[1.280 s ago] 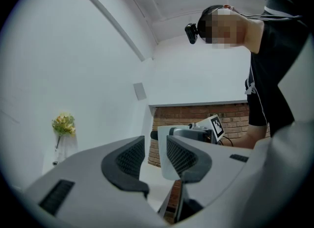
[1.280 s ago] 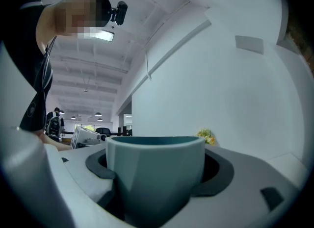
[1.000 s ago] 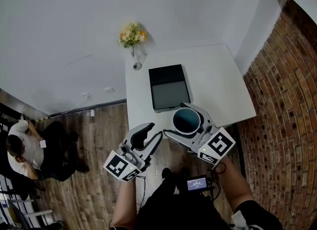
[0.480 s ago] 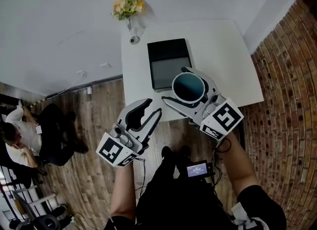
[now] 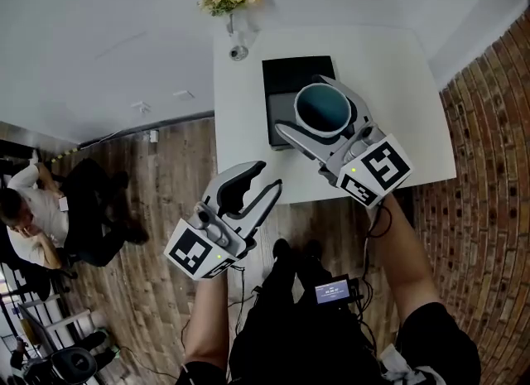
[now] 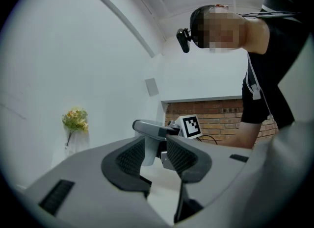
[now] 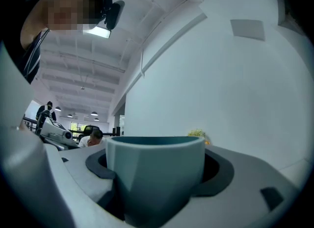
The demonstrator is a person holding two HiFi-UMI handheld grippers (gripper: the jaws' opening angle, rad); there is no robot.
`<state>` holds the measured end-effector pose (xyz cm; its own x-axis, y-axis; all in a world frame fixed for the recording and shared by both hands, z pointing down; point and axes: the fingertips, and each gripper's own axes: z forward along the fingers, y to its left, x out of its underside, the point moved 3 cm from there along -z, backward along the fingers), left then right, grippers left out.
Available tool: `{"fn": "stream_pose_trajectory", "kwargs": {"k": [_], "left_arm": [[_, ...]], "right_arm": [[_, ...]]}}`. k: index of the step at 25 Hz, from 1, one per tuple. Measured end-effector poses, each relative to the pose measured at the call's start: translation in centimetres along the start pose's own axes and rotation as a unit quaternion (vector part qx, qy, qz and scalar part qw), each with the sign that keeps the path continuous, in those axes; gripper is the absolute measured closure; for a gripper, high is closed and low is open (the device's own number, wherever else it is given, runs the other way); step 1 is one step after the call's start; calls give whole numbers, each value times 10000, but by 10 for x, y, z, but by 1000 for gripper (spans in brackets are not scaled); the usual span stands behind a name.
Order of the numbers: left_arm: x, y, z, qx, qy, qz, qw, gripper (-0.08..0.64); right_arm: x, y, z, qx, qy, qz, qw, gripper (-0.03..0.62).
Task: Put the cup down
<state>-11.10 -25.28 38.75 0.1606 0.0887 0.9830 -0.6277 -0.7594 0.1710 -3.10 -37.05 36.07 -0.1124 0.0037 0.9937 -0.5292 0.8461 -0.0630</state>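
Right gripper [image 5: 303, 105] grasps teal cup [image 5: 324, 108] above black tray [image 5: 286, 77] on white table [image 5: 397, 85]. Left gripper [image 5: 267, 177] clenched, empty, off table's near edge.

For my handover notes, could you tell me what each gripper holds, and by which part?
Right gripper: the cup, by its sides. Left gripper: nothing.

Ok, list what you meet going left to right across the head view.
Seated person → left gripper → cup → brick wall
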Motion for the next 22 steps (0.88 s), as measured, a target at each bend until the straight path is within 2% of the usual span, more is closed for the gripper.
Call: {"fn": "stream_pose_trajectory", "kwargs": {"k": [10, 22], "left_arm": [[14, 16, -1, -60, -27, -81, 9999, 428], [22, 44, 10, -173, -107, 46, 9998, 428]], "right_arm": [[33, -44, 45, 336, -128, 92, 9993, 172], [59, -81, 88, 485, -154, 60, 9987, 172]]}}
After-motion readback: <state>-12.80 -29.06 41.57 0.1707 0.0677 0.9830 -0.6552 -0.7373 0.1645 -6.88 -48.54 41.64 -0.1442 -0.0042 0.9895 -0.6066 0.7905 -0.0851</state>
